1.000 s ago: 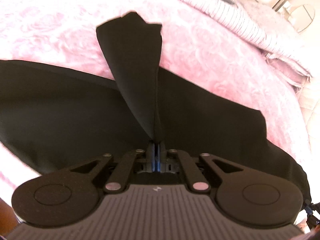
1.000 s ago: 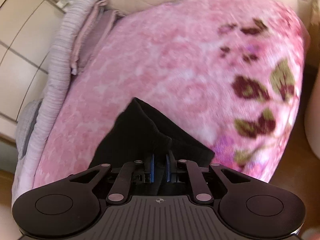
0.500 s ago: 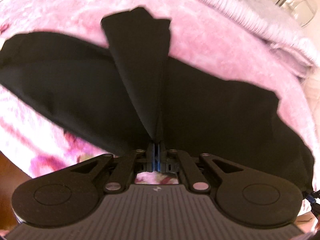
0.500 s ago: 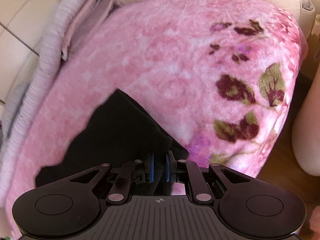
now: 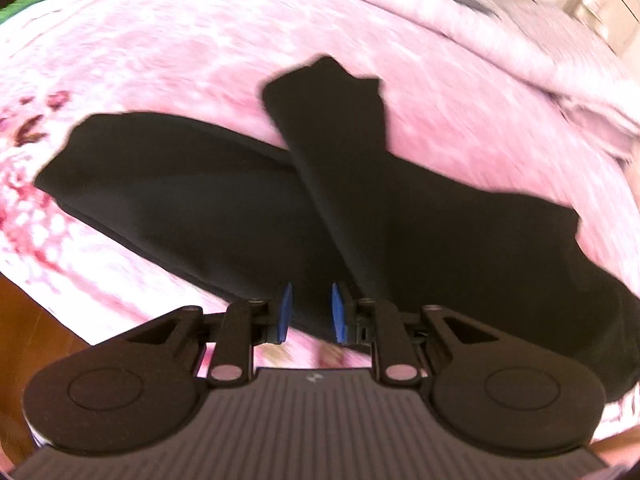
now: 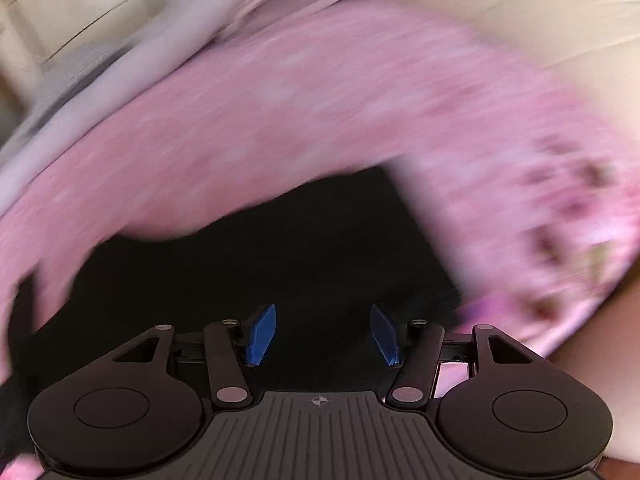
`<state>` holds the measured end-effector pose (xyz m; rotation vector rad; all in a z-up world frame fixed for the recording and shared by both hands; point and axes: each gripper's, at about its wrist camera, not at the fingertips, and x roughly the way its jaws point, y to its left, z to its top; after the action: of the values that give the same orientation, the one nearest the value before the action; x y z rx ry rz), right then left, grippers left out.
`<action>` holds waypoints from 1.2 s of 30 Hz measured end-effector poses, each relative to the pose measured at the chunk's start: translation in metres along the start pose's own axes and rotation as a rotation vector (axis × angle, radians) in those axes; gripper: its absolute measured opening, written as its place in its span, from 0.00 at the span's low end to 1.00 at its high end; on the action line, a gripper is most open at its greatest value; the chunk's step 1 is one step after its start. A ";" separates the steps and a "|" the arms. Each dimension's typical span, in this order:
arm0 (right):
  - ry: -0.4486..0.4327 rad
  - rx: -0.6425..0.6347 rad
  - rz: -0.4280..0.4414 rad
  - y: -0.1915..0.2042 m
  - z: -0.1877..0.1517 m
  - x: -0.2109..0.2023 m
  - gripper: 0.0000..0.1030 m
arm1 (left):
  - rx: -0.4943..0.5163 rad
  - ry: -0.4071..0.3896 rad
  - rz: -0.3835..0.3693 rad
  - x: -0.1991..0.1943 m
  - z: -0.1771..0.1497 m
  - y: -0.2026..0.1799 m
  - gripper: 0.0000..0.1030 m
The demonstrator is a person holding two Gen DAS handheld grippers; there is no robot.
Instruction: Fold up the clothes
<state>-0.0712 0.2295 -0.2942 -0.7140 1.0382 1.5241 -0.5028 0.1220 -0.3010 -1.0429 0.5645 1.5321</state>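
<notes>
Left gripper (image 5: 308,312) has just been opening, jaws narrowly spread, nothing pinched; right gripper (image 6: 323,334) likewise, spread wide. Black garment (image 5: 224,200) lies flat beyond them, a folded strip toward one o'clock, on the pink blanket (image 5: 180,60).

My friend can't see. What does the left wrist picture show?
A black cloth garment lies on a fluffy pink flowered blanket, one strip folded across it. The left gripper hovers at its near edge; its blue-padded jaws have just been opening, nothing pinched between them.
</notes>
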 end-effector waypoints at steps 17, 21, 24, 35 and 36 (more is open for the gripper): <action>0.191 -0.043 0.350 0.249 0.025 0.154 0.48 | -0.172 0.077 0.141 0.075 0.089 0.147 0.11; 0.242 0.065 0.438 0.288 0.032 0.198 0.48 | -0.194 0.048 0.197 0.072 0.108 0.176 0.12; 0.293 0.147 0.465 0.312 0.031 0.229 0.48 | -0.282 0.043 0.170 0.065 0.114 0.204 0.12; 0.000 -0.533 0.602 0.440 -0.018 0.146 0.00 | -0.460 0.046 0.156 0.029 0.106 0.258 0.12; 0.014 -0.610 0.662 0.454 -0.034 0.136 0.00 | -0.463 0.044 0.152 0.026 0.106 0.261 0.12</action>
<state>-0.5445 0.2538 -0.3214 -0.8337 0.8553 2.4712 -0.7827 0.1585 -0.3201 -1.4122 0.3284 1.8275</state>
